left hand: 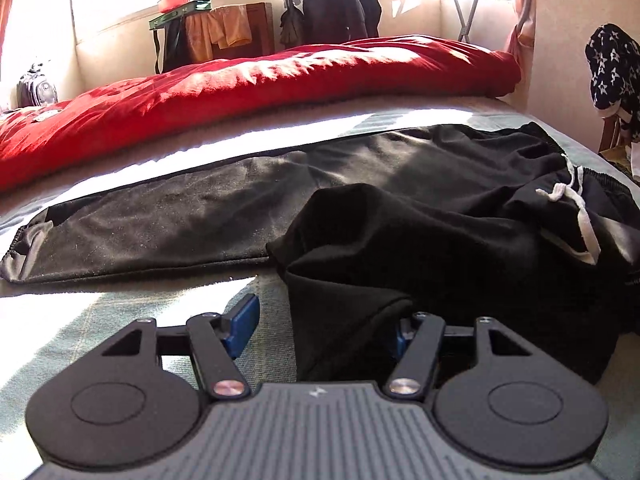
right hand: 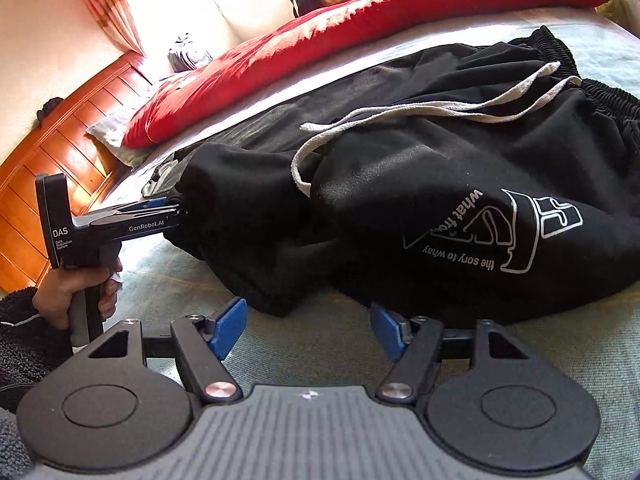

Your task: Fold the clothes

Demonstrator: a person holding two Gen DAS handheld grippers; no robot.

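Black sweatpants (left hand: 400,168) with a white drawstring (left hand: 576,208) lie across the bed. One leg (left hand: 160,228) stretches flat to the left; the other leg (left hand: 360,248) is bunched up in front. My left gripper (left hand: 322,328) is open with that bunched leg between its jaws: the cloth covers the right pad, while the left pad (left hand: 244,320) stands apart from it. In the right wrist view the left gripper (right hand: 176,206) meets the leg end of the pants (right hand: 440,184). My right gripper (right hand: 308,326) stands open and holds nothing, just short of the hem, near the white print (right hand: 500,232).
A red duvet (left hand: 240,92) lies along the far side of the bed. The light sheet (right hand: 320,352) is bare in front of the pants. A wooden headboard (right hand: 60,152) is at the left. A hand (right hand: 60,296) holds the left gripper. Clothes hang on a rack (left hand: 340,4) by the window.
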